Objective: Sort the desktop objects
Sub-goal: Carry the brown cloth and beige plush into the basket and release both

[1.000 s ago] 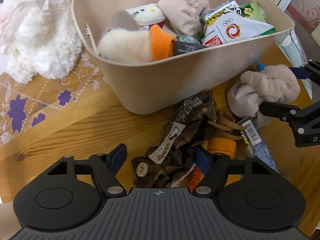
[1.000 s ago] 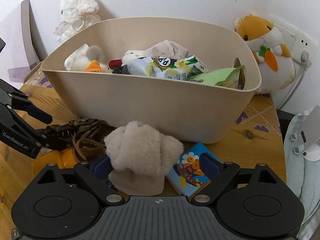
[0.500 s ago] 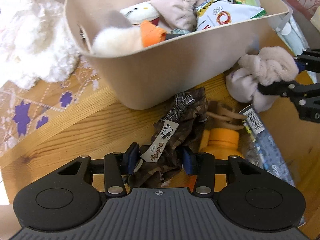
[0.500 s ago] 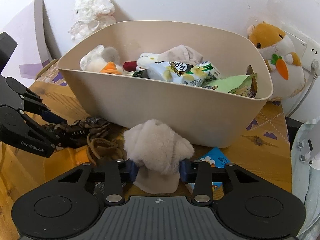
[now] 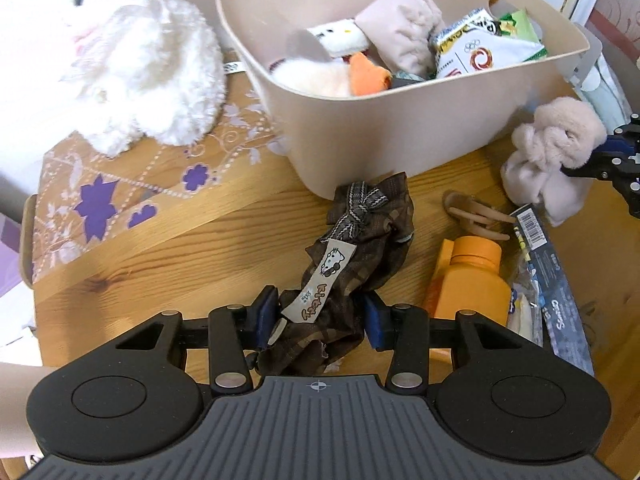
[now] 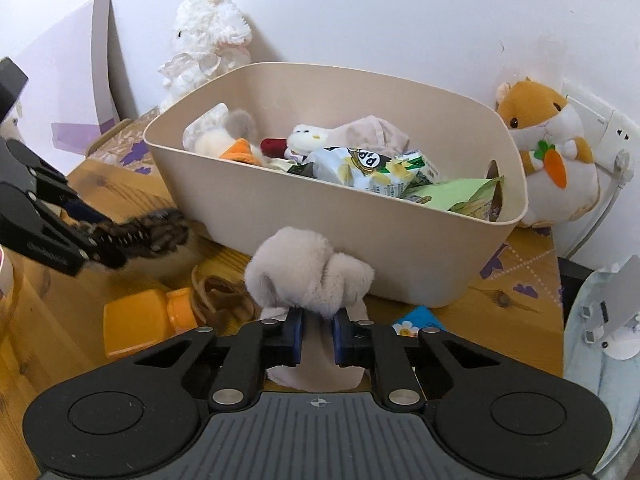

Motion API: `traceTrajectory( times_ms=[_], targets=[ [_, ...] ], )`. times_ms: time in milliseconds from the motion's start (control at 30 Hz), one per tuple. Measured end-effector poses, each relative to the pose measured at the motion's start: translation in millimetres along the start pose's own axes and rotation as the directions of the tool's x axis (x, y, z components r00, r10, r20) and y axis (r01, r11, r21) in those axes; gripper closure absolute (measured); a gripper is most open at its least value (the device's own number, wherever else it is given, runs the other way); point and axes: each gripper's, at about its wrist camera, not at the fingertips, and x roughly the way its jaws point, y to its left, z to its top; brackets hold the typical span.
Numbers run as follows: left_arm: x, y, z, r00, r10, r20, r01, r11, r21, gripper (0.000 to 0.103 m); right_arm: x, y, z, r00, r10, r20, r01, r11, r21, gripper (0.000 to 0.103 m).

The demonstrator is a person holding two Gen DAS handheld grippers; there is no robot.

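My left gripper [image 5: 320,318] is clamped on the brown plaid fabric bundle [image 5: 356,248], blue pads pressing in on both sides of its near end, the jaws having just closed in on it. The bundle trails away from me across the wooden table [image 5: 168,248], its striped bow [image 5: 360,206] lying just in front of the bin, a cartoon-cat label [image 5: 322,278] flopped across the middle.

Over on my right, the right gripper [image 6: 317,334] has just been squeezing in too, and its jaws are nearly together, pinching the narrow waist of the beige fuzzy sock bundle [image 6: 310,276]. The fluffy part bulges out above the pads, right in front of the beige storage bin [image 6: 320,216]. From the left camera that sock bundle [image 5: 560,148] hangs at the far right, near the bin's corner.

The bin is already well filled: a cream plush with an orange beak [image 5: 340,76], a white cat plush [image 5: 340,36], a pale padded thing, snack packets [image 6: 368,170].

On the table between my two grippers lie an orange bottle [image 5: 470,280] on its side, a tangle of tan rubber bands [image 5: 474,216] just beyond its cap, and a dark blue packet [image 5: 554,280] beside it. A white fluffy plush [image 5: 148,64] sits left of the bin, a hamster plush with a carrot [image 6: 552,152] to its right.
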Motion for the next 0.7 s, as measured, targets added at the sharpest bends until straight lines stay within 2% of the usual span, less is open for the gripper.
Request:
traceTrajectory(
  times_ms=[100, 333, 700],
  targets=[
    [-7, 7, -4, 1.000, 0.004, 0.014, -0.003, 1.000, -0.026, 0.058, -5, -2, 0, 1.000, -0.010, 0.015, 0.010, 1.000, 0.001, 0.096],
    [-25, 18, -6, 0.999, -0.002, 0.042, 0.004, 0.999, -0.051, 0.058, -21, 1, 1, 0.998, -0.011, 0.054, 0.012, 1.000, -0.028, 0.100],
    [-34, 20, -13, 0.999, -0.005, 0.050, 0.009, 0.997, -0.077, 0.058, -22, 0, -7, 0.999, -0.018, 0.036, 0.019, 1.000, -0.018, 0.102]
  ],
)
